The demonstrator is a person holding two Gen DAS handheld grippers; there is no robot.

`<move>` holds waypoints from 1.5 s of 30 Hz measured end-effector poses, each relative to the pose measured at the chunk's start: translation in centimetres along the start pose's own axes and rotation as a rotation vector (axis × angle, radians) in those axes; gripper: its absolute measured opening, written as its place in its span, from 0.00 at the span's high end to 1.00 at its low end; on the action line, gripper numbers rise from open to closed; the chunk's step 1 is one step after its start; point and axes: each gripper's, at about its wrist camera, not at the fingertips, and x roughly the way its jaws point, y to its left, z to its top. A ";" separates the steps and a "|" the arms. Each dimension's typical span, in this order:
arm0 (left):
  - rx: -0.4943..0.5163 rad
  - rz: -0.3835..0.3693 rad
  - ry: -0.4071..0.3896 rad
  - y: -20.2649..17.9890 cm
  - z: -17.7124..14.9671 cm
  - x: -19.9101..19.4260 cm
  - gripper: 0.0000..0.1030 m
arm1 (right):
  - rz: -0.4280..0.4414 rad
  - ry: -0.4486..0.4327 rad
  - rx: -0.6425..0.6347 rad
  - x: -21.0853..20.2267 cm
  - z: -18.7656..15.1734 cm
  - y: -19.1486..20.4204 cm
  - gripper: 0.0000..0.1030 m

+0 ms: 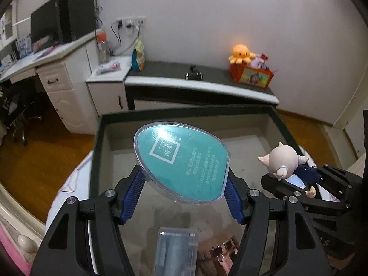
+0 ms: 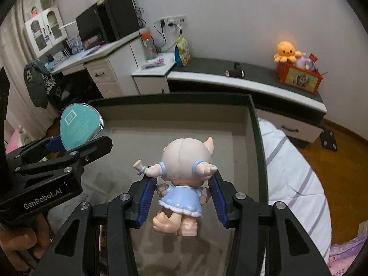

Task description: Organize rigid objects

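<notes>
1. Looking down, I see one large dark-rimmed open box with a grey felt floor [image 2: 253, 119] under both tools.
2. My left gripper [image 1: 184, 184] pinches one teal, egg-shaped clear-plastic case with white print [image 1: 181, 161] by its edges, tilted above the box.
3. My right gripper [image 2: 181, 195] pinches one pale doll figure in a light-blue dress [image 2: 181, 179] at the body, above the box floor.
4. One clear plastic box [image 1: 176, 253] and one rose-gold faceted item [image 1: 220, 250] lie on the floor of the box below my left gripper.
</notes>
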 end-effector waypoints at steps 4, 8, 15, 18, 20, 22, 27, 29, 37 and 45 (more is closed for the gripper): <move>-0.010 -0.010 0.039 0.0 0.1 0.9 0.27 | -0.007 0.042 -0.001 1.2 -0.3 -0.5 0.54; -0.015 0.020 -0.002 0.3 0.0 -0.1 0.05 | -0.003 0.038 -0.006 1.0 -0.6 -0.1 0.42; -0.056 0.035 -0.098 1.7 -1.2 -4.5 0.00 | -0.030 -0.010 0.000 -1.4 -0.7 0.6 0.00; -0.070 0.056 -0.176 2.1 -2.2 -7.8 0.00 | -0.035 -0.078 0.016 -3.8 -0.9 0.9 0.00; -0.074 0.063 -0.217 2.2 -2.9 -9.8 0.00 | -0.028 -0.108 0.036 -5.2 -1.1 1.1 0.00; -0.076 0.070 -0.248 2.2 -3.7 -11.7 0.00 | -0.027 -0.143 0.041 -7.0 -1.6 1.5 0.00; -0.080 0.085 -0.304 1.8 -6.1 -16.1 0.00 | -0.023 -0.214 0.062 -11.0 -3.4 2.4 0.00; -0.073 0.087 -0.317 1.6 -6.9 -17.5 0.00 | -0.022 -0.242 0.067 -12.6 -4.3 2.7 0.00; -0.077 0.119 -0.348 1.1 -10.7 -21.6 0.00 | -0.050 -0.330 0.092 -18.3 -8.8 3.5 0.00; -0.072 0.163 -0.392 -0.1 -14.6 -24.9 0.00 | -0.114 -0.406 0.077 -22.8 -12.5 4.8 0.00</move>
